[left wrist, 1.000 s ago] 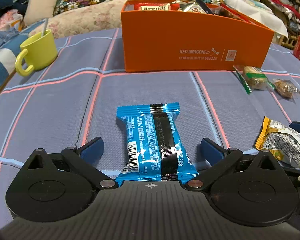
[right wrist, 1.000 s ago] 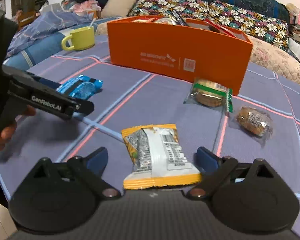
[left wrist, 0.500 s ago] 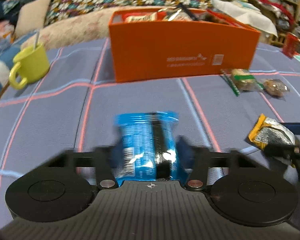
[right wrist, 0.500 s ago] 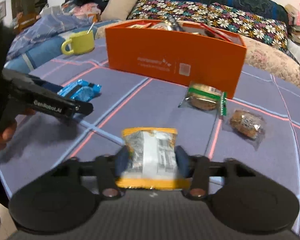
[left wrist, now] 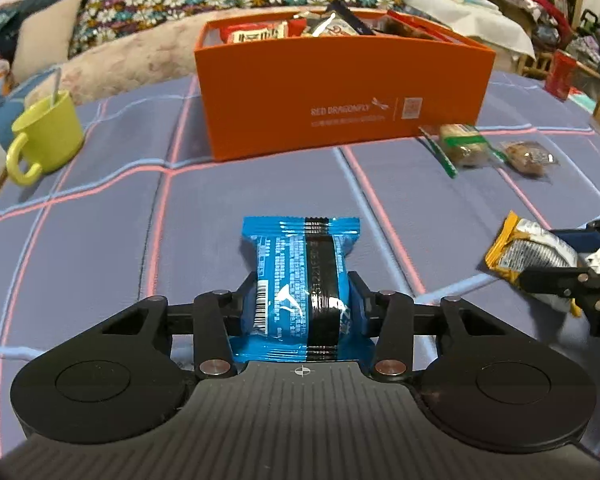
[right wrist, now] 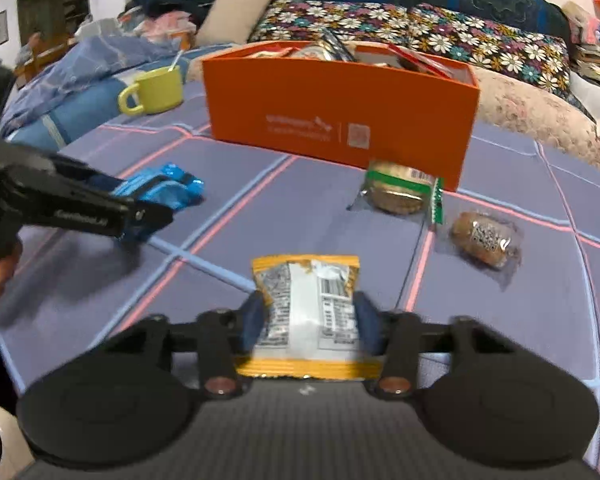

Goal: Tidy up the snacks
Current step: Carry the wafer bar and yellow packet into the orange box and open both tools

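Left gripper (left wrist: 302,304): jaws are closing on the blue snack packet (left wrist: 300,280), pads pressing both long sides. Packet is glossy blue foil with a black band down its length, a barcode on the side by the left pad, crimped ends; far end is sticking out past the jaws, near end is tucked under the gripper body.

Right gripper (right wrist: 306,320): jaws are clamping the yellow snack packet (right wrist: 306,312) across its middle. Yellow crimped ends, silver-grey printed panel, white label with barcode; slightly blurred.

Both packets are sitting low over the blue plaid cloth (left wrist: 100,240) with pink lines.

Ahead of both sets of jaws: orange box (left wrist: 340,100), open top, already holding wrappers. Ahead-right of the right jaws: green-edged cookie packet (right wrist: 404,194) just beside the box corner, and a clear-wrapped brown cake (right wrist: 484,236) near it. Ahead-left of the left jaws: yellow-green mug (left wrist: 46,136) with a spoon.
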The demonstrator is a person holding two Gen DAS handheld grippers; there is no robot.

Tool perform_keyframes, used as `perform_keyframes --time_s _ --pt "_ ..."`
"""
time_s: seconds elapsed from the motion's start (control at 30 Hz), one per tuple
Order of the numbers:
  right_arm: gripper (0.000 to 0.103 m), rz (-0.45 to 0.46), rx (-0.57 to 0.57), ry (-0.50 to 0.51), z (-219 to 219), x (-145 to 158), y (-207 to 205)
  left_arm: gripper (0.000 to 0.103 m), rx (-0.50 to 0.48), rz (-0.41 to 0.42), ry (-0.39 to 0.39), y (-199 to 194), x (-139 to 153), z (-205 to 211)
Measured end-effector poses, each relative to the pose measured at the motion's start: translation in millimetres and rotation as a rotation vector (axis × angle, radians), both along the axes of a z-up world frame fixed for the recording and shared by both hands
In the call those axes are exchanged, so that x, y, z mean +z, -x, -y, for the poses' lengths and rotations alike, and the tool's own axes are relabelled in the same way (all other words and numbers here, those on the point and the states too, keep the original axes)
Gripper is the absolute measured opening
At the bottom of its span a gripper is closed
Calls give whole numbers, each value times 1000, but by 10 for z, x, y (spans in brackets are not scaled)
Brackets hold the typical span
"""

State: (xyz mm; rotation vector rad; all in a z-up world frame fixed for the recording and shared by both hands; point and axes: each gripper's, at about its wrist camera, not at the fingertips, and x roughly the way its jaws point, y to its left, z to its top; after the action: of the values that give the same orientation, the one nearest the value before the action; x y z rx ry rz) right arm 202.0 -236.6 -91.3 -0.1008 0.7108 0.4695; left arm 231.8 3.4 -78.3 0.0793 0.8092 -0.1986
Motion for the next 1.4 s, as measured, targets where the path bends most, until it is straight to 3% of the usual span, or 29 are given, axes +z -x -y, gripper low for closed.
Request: perform_keyframes --time_s 0.23,0.43,0.67,0.83,0.9,0.93,1.0,1.07,1.2,1.4 --pt "39 -4 -114 -219 462 202 49 12 31 41 127 119 327 -184" --pt "39 33 -125 -412 567 574 -206 12 44 101 185 -154 763 -203" --pt "39 225 -106 -331 195 1135 -1228 12 46 208 150 -1082 1286 15" --pt "43 241 -99 -266 -87 1090 -1961 14 71 226 104 -1781 1266 161" --pt "53 239 -110 -257 -112 1045 -2060 24 97 229 78 -1895 1207 157" --pt "56 249 -115 -274 -72 1042 -2026 28 99 230 80 -1873 1181 127" --pt "76 288 -123 -302 69 1057 -1841 33 81 246 115 -1685 1132 65" --pt "84 332 -145 -279 224 1068 -1589 41 62 244 146 -1428 1069 27" --pt "89 303 -226 -283 567 985 -1193 48 -17 174 154 -907 853 171" --pt "93 177 -457 -489 1253 588 -459 46 -82 38 141 -680 479 695"
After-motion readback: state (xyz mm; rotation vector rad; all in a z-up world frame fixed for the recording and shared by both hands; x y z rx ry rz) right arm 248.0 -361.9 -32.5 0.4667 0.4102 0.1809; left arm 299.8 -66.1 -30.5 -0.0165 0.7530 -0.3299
